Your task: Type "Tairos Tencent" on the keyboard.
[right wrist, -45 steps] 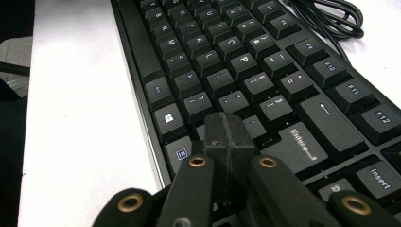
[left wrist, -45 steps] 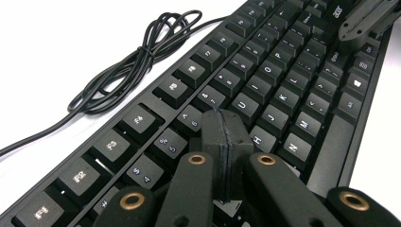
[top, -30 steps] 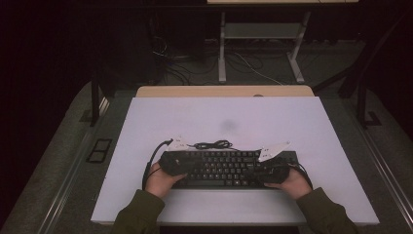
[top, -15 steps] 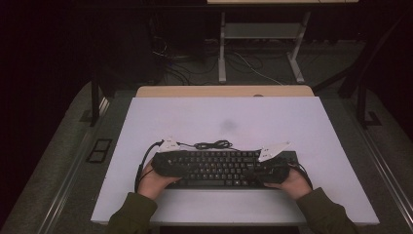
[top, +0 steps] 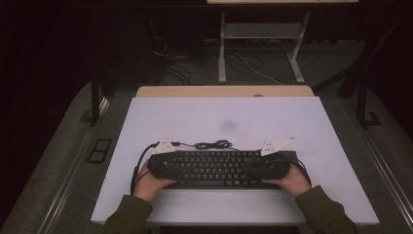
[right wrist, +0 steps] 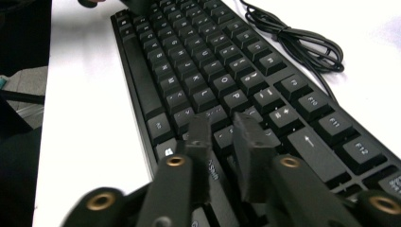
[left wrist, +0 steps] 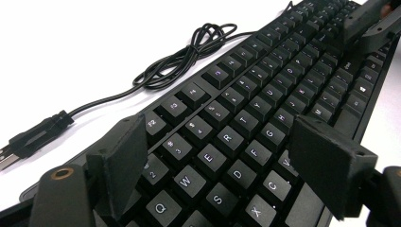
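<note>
Centrally, near table [top: 311,126] front edge: black keyboard [top: 219,168], lying flat. Left gripper [left wrist: 217,161] over kbd's left end, jaws spread wide above Q/W/E keys, gripping nothing. Right gripper [right wrist: 220,142] over kbd's right end, jaws nearly together w/ small gap, nothing between. Coiled cable [top: 212,145] just behind kbd, USB plug [left wrist: 28,142] beyond left end.

keyboard [left wrist: 246,118] keycaps: q w e r t, f2 | f10 f11 f12, shift

High view overhead facing forward, both gripper views low, close, facing across the shared keyboard [top: 219,167] from opposite ends
</note>
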